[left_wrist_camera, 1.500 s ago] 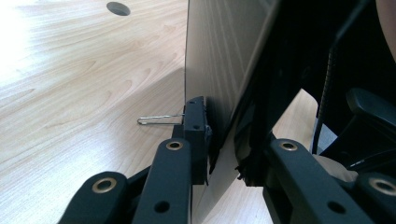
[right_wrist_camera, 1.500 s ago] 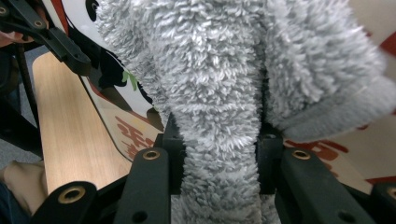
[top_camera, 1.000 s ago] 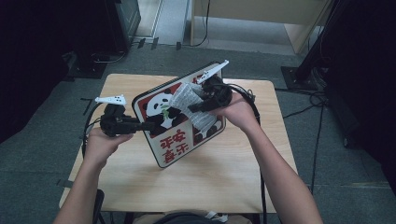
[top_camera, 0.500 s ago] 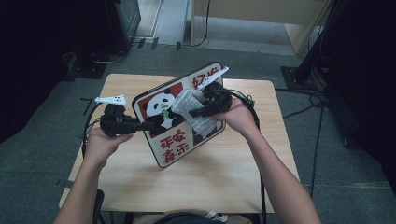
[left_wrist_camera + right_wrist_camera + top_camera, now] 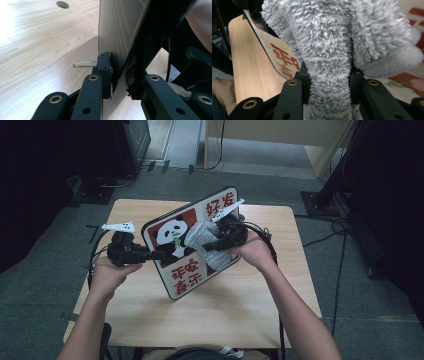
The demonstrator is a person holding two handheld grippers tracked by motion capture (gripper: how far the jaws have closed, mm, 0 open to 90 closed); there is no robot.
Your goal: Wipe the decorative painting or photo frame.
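Above the table (image 5: 240,310), left gripper (image 5: 156,254) clamped on panda board (image 5: 185,270) edge, right gripper (image 5: 212,244) pinching grey cloth (image 5: 202,236) against its face

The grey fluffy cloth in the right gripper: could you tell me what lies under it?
Under the cloth is the panda sign's printed face; the artwork directly beneath stays covered.

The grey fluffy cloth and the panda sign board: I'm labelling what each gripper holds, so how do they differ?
The grey fluffy cloth is soft and bunched; the panda sign board is flat, rigid, printed red and white. The cloth sits in the right gripper; the left gripper clamps the board's edge, holding it tilted. Both are gripped above the wooden table.
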